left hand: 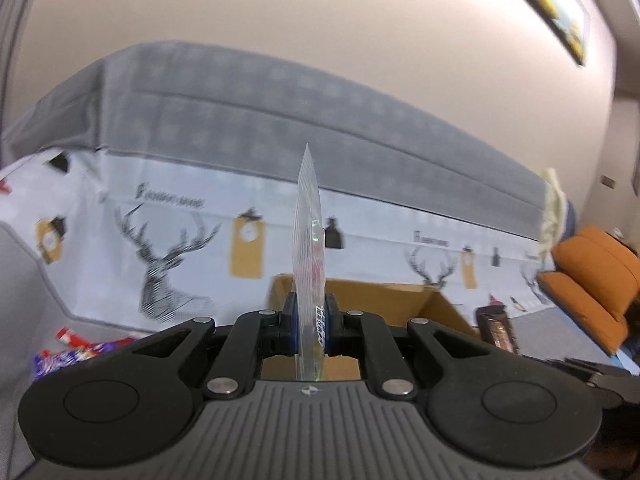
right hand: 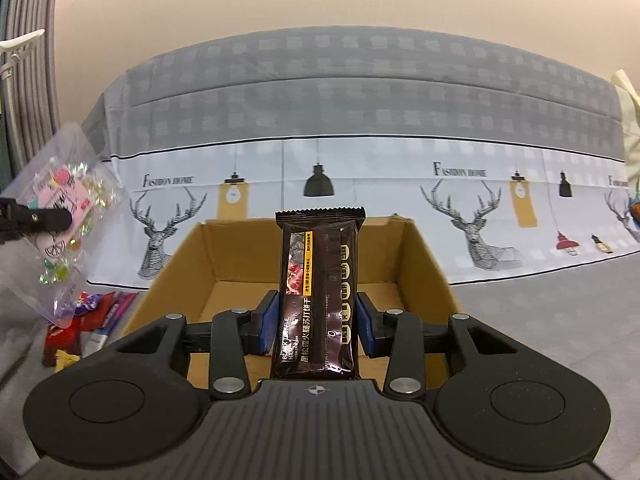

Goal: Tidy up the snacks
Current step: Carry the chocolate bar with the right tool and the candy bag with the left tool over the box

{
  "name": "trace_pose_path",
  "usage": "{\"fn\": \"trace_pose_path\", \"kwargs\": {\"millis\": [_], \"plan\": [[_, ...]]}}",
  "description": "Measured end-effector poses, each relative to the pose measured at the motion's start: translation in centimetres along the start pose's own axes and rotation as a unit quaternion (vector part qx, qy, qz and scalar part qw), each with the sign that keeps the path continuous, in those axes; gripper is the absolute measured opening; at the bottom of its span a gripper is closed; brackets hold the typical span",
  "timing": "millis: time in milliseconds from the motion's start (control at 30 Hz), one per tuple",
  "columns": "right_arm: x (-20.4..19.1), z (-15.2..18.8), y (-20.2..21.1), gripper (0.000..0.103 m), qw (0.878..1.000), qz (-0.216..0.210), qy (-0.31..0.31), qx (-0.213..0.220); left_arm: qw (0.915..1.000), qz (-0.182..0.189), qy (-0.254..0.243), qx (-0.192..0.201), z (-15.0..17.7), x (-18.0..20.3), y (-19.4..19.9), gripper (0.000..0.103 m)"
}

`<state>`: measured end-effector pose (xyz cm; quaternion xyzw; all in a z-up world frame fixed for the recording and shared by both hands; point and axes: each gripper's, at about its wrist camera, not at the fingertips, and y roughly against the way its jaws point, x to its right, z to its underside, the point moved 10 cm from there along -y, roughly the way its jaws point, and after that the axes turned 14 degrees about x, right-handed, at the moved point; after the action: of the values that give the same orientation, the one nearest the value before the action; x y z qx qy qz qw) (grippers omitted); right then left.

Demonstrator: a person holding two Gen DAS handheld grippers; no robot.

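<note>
My left gripper (left hand: 310,322) is shut on a clear plastic candy bag (left hand: 309,248), seen edge-on and upright, just before the open cardboard box (left hand: 432,304). In the right wrist view the same bag (right hand: 60,216) hangs at the far left, pinched by the left gripper's fingers (right hand: 48,216). My right gripper (right hand: 318,322) is shut on a dark brown cracker pack (right hand: 318,300), held upright over the near edge of the cardboard box (right hand: 420,264). The box floor that shows is bare.
Several loose snack packs (right hand: 84,320) lie on the grey surface left of the box, also in the left wrist view (left hand: 76,354). A sofa with a deer-print cover (right hand: 360,184) stands behind. An orange cushion seat (left hand: 592,280) is at right.
</note>
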<state>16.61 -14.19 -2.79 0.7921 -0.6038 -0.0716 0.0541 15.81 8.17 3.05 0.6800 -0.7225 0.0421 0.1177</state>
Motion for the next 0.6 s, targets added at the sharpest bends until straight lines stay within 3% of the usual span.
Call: {"fn": "trace_pose_path", "kwargs": {"millis": [233, 600], "plan": [[1.4, 0.0, 0.0, 0.042, 1.000, 0.019, -0.010, 0.002, 0.9984, 0.046, -0.033, 0.004, 1.3, 4.5, -0.5, 0.012], [1.6, 0.2, -0.3, 0.042, 1.000, 0.030, -0.005, 0.003, 0.9974, 0.066, -0.028, -0.007, 2.6, 6.2, -1.2, 0.012]]}}
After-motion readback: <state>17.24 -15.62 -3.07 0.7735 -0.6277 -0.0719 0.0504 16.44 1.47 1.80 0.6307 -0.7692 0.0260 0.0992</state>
